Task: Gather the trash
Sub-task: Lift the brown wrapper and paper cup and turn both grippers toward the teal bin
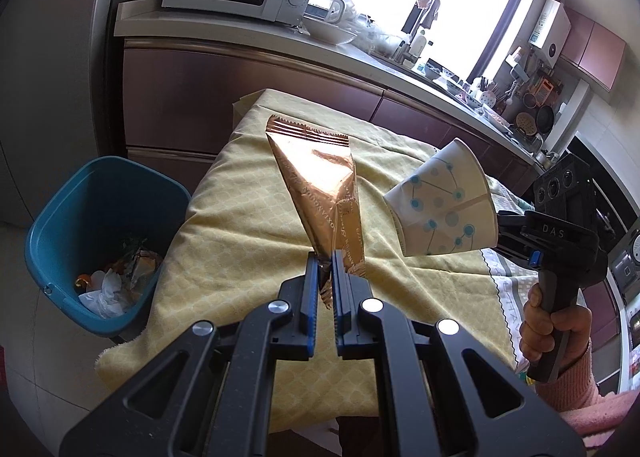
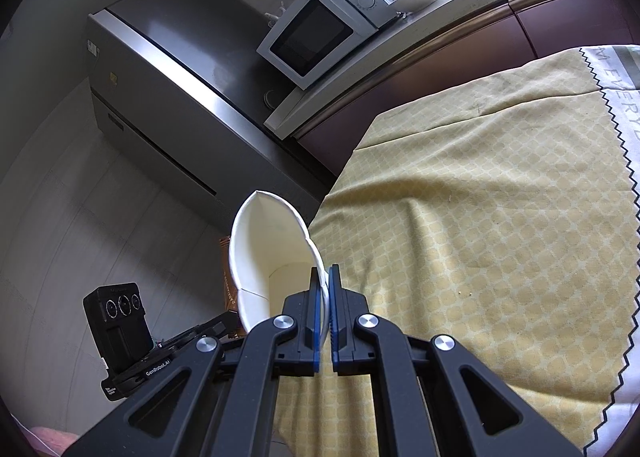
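Wrapper (image 1: 320, 185) pinched in left claw (image 1: 325, 257), paper cup (image 2: 272, 253) rim clamped in right claw (image 2: 325, 269), both w/ jaws tight.

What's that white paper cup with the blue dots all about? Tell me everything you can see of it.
The white paper cup with blue dots and thin lines looks squashed, its rim bent out of round and creased. It seems empty inside. It is held in the air above the yellow patterned tablecloth, lying sideways, the right gripper shut on its wall at the rim. Nothing else visibly touches it.
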